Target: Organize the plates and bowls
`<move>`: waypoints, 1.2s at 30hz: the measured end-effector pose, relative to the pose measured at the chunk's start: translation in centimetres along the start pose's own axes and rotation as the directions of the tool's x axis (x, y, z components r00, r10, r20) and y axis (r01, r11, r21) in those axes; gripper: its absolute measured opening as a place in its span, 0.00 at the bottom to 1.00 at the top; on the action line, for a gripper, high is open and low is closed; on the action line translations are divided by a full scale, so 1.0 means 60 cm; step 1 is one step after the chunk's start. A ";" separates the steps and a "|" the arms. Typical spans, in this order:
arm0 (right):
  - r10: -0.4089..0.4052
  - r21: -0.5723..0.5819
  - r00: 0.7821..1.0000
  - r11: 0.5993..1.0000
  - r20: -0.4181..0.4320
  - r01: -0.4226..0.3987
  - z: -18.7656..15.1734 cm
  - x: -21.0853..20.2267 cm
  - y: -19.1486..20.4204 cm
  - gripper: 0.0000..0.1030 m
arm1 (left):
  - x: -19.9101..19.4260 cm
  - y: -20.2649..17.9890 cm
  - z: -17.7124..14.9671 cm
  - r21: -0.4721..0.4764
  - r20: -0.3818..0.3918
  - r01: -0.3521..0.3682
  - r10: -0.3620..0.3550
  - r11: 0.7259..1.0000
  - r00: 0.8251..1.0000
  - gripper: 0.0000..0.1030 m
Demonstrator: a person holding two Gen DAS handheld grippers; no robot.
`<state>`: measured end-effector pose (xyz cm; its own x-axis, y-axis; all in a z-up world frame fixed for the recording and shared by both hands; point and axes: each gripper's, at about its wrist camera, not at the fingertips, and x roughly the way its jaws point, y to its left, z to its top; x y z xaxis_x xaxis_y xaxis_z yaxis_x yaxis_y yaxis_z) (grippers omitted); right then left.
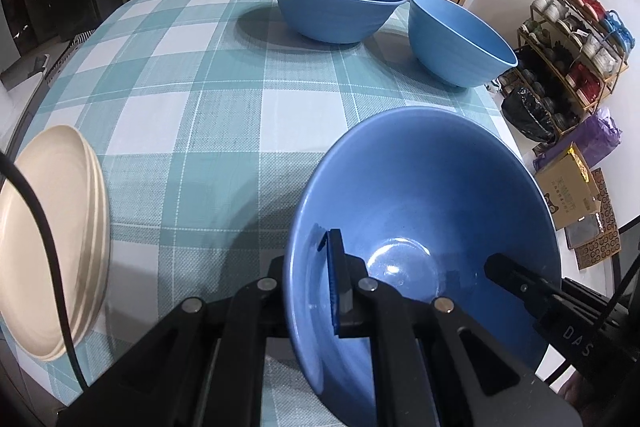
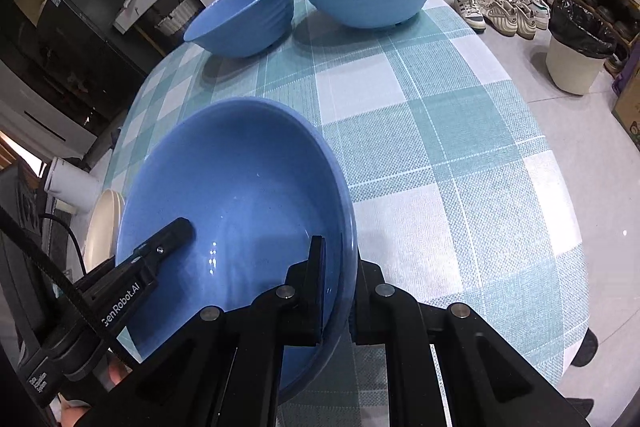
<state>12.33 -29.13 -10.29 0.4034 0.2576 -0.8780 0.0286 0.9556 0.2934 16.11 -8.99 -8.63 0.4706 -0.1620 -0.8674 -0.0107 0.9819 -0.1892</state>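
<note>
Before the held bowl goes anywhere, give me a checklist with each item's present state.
1. Left hand-held gripper pinches the held bowl's rim, one finger inside, one outside: ok.
2. Right hand-held gripper pinches the opposite rim the same way: ok.
3. Held bowl empty: ok, only glare on its bottom.
4. Held bowl clear of the tablecloth: cannot tell; it sits tilted in both views.
5. Two other blue bowls, the ridged bowl and the smooth bowl, upright and empty at the far edge: ok.
6. Cream plates stacked at the left, out of the way: ok.
</note>
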 end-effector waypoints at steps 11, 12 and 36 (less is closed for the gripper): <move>0.007 0.011 1.000 1.000 -0.020 -0.007 0.015 0.010 -0.001 0.09 | 0.005 0.008 0.000 -0.009 -0.026 0.008 -0.008 1.000 1.000 0.08; 0.006 0.008 1.000 1.000 -0.013 -0.006 0.016 0.008 -0.001 0.09 | 0.005 0.009 0.000 -0.009 -0.028 0.005 -0.005 1.000 1.000 0.10; -0.009 -0.063 0.981 0.998 0.196 0.021 0.006 -0.042 0.006 0.63 | -0.049 0.035 0.010 -0.086 0.051 0.029 -0.025 0.996 0.998 0.47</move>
<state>11.66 -29.47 -7.83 0.5748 0.2162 -0.7892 -0.0205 0.9680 0.2502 15.22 -6.38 -6.22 0.5152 -0.1809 -0.8378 -0.0733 0.9646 -0.2533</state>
